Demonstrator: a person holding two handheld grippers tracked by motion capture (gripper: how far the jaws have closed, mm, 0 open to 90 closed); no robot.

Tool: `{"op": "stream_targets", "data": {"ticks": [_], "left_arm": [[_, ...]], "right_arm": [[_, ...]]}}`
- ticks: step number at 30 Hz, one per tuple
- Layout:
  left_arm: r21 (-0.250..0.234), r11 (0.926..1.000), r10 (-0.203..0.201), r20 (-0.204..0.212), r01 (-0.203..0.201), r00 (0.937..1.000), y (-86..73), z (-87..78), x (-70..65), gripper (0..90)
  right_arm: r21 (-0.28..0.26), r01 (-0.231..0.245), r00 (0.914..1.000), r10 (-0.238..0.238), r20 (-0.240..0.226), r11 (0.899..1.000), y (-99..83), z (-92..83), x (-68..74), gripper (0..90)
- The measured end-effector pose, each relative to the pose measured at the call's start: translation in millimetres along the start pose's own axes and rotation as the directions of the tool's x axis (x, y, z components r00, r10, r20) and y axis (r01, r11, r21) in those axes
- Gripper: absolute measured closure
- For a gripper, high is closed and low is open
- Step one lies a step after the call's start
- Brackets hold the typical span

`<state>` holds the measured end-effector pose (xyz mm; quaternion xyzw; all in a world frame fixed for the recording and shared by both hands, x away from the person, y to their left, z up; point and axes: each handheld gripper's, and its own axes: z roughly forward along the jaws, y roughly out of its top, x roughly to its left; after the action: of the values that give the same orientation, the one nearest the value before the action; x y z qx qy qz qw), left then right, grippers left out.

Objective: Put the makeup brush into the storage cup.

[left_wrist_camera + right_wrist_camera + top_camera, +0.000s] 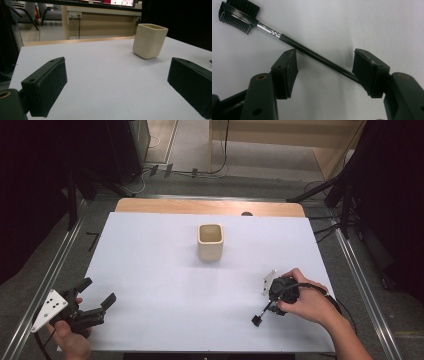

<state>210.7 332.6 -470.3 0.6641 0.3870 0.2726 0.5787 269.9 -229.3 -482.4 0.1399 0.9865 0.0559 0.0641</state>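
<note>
Here, view by view:
High view: right gripper [270, 304] tipped down over the slim black brush with a comb-and-bristle head [262, 314]; the left gripper [95, 300] is well apart.
Left gripper view: jaws wide apart, empty; cream square ceramic cup [149, 40] ahead.
Right gripper view: brush [294, 45] handle runs slantwise between the parted pads, touching the right pad [364, 72], head beyond the left fingertip; not yet clamped.

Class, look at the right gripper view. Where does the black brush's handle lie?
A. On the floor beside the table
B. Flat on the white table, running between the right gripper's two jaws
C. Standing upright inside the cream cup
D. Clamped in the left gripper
B: the brush lies flat on the table, its handle crossing the gap in the right gripper, jaws apart.
</note>
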Motion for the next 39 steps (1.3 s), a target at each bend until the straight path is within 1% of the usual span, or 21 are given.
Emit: {"op": "stream_targets", "data": {"ticks": [2,4,5,6,7,10,15,20,22,24,25,26,27,29,30,32,34,35,36,38,39], "left_arm": [[0.0,1.0,0.0,0.0,0.0,1.0,0.0,-0.1,0.0,2.8],[-0.001,1.0,-0.001,-0.002,0.001,1.0,0.1,-0.4,0.0,2.9],[-0.001,1.0,0.0,-0.002,0.0,1.0,0.1,-0.5,0.1,2.9],[-0.001,1.0,0.0,-0.002,0.0,1.0,0.1,-0.6,0.2,2.9],[-0.001,1.0,0.0,-0.002,0.0,1.0,0.1,-0.6,0.2,2.8],[0.0,1.0,-0.001,-0.001,0.001,1.0,-0.1,-0.6,0.3,2.9],[0.0,1.0,-0.001,0.001,0.001,1.0,-0.1,0.0,-0.3,2.9],[0.004,1.0,0.003,0.005,-0.003,1.0,0.2,0.8,-1.6,2.9],[0.004,1.0,0.001,0.009,-0.001,1.0,0.3,1.7,-2.1,2.9],[0.004,1.0,-0.003,0.014,0.003,0.9999,0.3,2.9,-3.1,2.9],[0.002,1.0,-0.004,0.017,0.004,0.9998,0.5,3.9,-3.7,2.9],[0.001,1.0,-0.005,0.019,0.005,0.9998,0.6,4.9,-4.7,2.9],[0.002,1.0,-0.005,0.024,0.005,0.9997,0.9,6.0,-6.0,2.9],[0.004,1.0,0.0,0.031,0.0,0.9995,1.6,7.7,-9.0,2.9],[0.004,1.0,0.003,0.034,-0.003,0.9994,2.0,8.8,-10.4,2.9],[0.005,1.0,0.005,0.041,-0.005,0.9991,2.6,10.7,-13.2,2.8],[0.005,1.0,0.003,0.049,-0.003,0.9988,2.9,12.7,-15.3,2.9],[0.005,1.0,0.0,0.053,0.0,0.9986,3.1,14.0,-16.4,2.9],[0.004,1.0,-0.002,0.057,0.002,0.9984,3.3,15.5,-17.8,2.9],[0.006,1.0,0.004,0.064,-0.005,0.998,4.5,18.1,-20.6,2.9],[0.004,1.0,0.006,0.069,-0.006,0.9976,5.4,19.8,-22.2,2.9]], "right_arm": [[-0.001,-0.004,1.0,0.004,-0.003,1.0,0.3,0.6,0.0,38.8],[0.001,0.003,0.9997,-0.003,-0.024,1.0,1.1,1.0,-2.5,43.6],[0.018,-0.01,0.9984,0.011,-0.056,1.0,2.0,0.6,-2.8,50.2],[0.018,-0.01,0.9984,0.011,-0.056,1.0,2.0,0.6,-2.8,50.2],[0.03,-0.017,0.9972,0.019,-0.073,0.999,2.7,0.0,-2.4,53.9],[0.039,0.003,0.9968,0.001,-0.08,0.999,5.9,0.1,-2.1,60.7],[0.078,0.037,0.9938,-0.029,-0.108,0.996,11.3,-1.1,4.2,87.1],[0.098,0.002,0.9947,0.008,-0.102,0.995,13.7,-1.3,4.4,87.6],[0.062,-0.025,0.9962,0.03,-0.082,0.998,11.2,-2.6,4.8,87.6],[0.046,-0.043,0.9952,0.047,-0.086,0.998,10.1,-3.8,5.2,87.6],[0.034,-0.066,0.9943,0.068,-0.082,0.997,9.2,-5.5,5.8,87.7],[-0.009,-0.084,0.9938,0.083,-0.074,0.996,8.1,-8.0,4.6,87.8],[-0.009,-0.084,0.9938,0.083,-0.074,0.996,8.1,-8.0,4.6,87.8],[-0.033,-0.112,0.9919,0.11,-0.063,0.993,8.1,-11.1,4.6,87.8],[-0.055,-0.126,0.9909,0.123,-0.055,0.991,8.2,-12.3,4.3,87.8],[-0.086,-0.153,0.9869,0.147,-0.066,0.985,8.7,-15.1,4.5,87.8],[-0.129,-0.154,0.987,0.146,-0.067,0.98,9.7,-16.1,4.2,87.8],[-0.158,-0.167,0.9848,0.158,-0.072,0.973,11.1,-16.7,5.3,87.8],[-0.158,-0.167,0.9848,0.158,-0.072,0.973,11.1,-16.7,5.3,87.8],[-0.191,-0.176,0.9835,0.164,-0.075,0.966,12.3,-16.9,4.6,87.8],[-0.212,-0.189,0.9813,0.177,-0.076,0.959,12.6,-17.3,4.5,87.8]]}}
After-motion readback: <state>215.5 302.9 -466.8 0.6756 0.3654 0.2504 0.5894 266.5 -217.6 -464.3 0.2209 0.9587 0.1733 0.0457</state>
